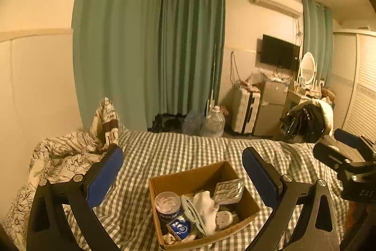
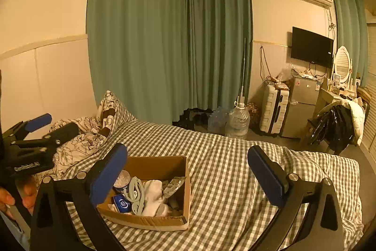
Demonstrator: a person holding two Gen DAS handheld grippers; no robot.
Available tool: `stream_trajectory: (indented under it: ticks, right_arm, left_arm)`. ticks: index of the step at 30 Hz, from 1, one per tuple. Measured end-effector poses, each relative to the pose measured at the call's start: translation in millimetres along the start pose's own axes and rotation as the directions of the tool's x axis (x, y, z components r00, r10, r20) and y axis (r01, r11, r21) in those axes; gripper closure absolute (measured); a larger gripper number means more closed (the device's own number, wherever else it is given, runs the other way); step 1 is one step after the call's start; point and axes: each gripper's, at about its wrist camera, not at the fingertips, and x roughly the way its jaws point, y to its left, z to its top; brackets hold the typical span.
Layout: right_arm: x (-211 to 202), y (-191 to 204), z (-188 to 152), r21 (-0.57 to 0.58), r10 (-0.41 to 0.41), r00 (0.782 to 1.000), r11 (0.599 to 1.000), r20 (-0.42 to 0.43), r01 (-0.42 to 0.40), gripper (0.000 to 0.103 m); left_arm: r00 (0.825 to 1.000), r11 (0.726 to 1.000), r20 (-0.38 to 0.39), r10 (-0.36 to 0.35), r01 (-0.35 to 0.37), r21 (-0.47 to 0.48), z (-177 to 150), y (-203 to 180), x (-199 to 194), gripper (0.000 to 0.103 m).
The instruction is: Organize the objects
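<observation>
The cardboard box [image 1: 164, 182] sits on the checked bed [image 1: 164, 149] just ahead of the left claw [image 1: 182, 174]; both claws hang released, empty. Its contents, possibly socks, look tangled; one grab may drag several out.

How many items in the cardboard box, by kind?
Round tin: 1
Blue packet: 1
White socks: 1 bundle
Blister pack: 1
Pale green plastic piece: 1
Total: 5 visible; anything underneath in the cardboard box is hidden.
</observation>
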Motion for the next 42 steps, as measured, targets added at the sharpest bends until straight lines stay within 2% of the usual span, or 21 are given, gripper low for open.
stream_trajectory:
  ticks: [5, 9, 12, 18, 22, 27, 30, 42]
  right_arm:
    - [-21, 0, -13, -0.047, -0.012, 1.000, 0.999, 0.024, 0.013, 0.000]
    - [-25, 5, -33, -0.086, -0.037, 0.998, 0.995, 0.042, 0.040, 0.000]
    - [-17, 5, -50, -0.103, -0.054, 0.998, 0.993, 0.026, 0.056, 0.000]
    - [16, 1, -85, -0.054, -0.049, 0.999, 0.997, -0.019, 0.048, 0.000]
    - [35, 1, -103, -0.036, -0.051, 0.997, 0.998, -0.066, 0.049, 0.000]
    - [51, 10, -117, -0.033, -0.039, 0.994, 0.999, -0.098, 0.036, 0.000]
    - [53, 16, -122, -0.036, -0.032, 0.994, 0.999, -0.105, 0.028, 0.000]
    - [51, 15, -122, -0.022, -0.048, 0.994, 0.999, -0.103, 0.046, 0.000]
  left_arm:
    - [0.997, 0.999, 0.053, 0.049, -0.050, 0.010, -13, -10, -24, 0.000]
    - [0.998, 0.998, 0.037, 0.055, -0.054, -0.021, -34, -13, -26, 0.000]
    - [0.998, 0.998, 0.015, 0.059, -0.059, -0.019, -55, -16, -19, 0.000]
    - [0.993, 0.991, -0.008, 0.114, -0.113, 0.069, -103, -21, -2, 0.000]
    - [0.991, 0.986, -0.034, 0.132, -0.128, 0.105, -122, -16, 11, 0.000]
    - [0.991, 0.991, -0.057, 0.121, -0.118, 0.058, -127, -1, 14, 0.000]
    - [0.991, 0.991, -0.045, 0.126, -0.123, 0.049, -128, 2, 11, 0.000]
    - [0.988, 0.991, -0.078, 0.135, -0.133, 0.033, -130, 6, 16, 0.000]
